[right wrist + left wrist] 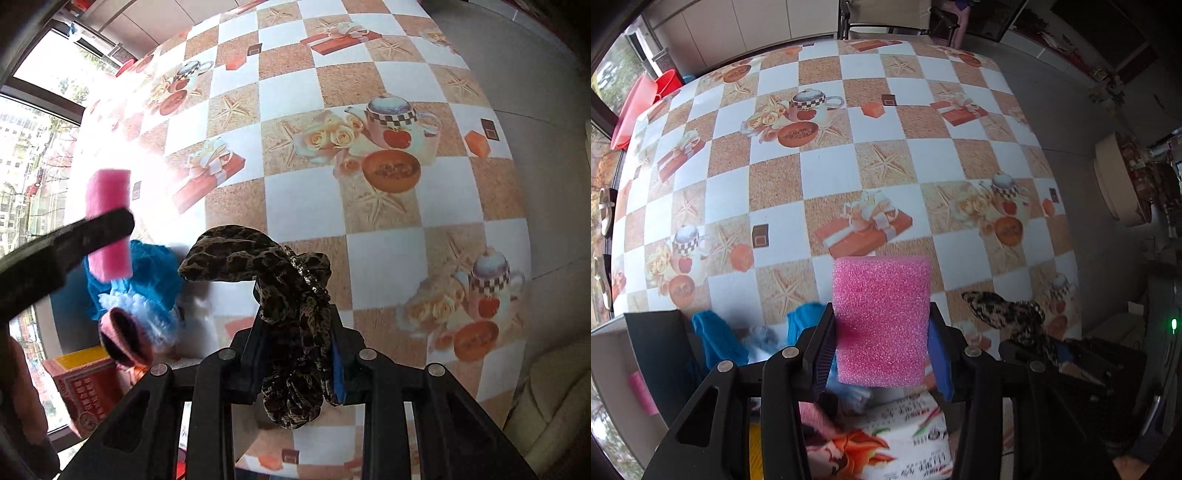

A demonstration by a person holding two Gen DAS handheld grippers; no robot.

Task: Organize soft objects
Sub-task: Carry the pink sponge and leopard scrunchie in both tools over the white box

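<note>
My left gripper (882,343) is shut on a pink sponge (882,317), held above the table with both pads pressed into its sides. The same pink sponge (109,221) shows at the left of the right wrist view, clamped by a black finger. My right gripper (297,354) is shut on a leopard-print scrunchie (291,295), which sticks up and flops out past the fingers. That scrunchie (1004,310) also appears at the lower right of the left wrist view. A blue and white fluffy cloth (147,284) and a pink knitted item (125,336) lie on the table below.
The table carries a checkered cloth (849,166) printed with teapots and gift boxes. A printed packet (908,435) lies under the left gripper. A red and yellow box (85,384) stands by the table's near left edge. Red basins (639,107) sit beyond the far left edge.
</note>
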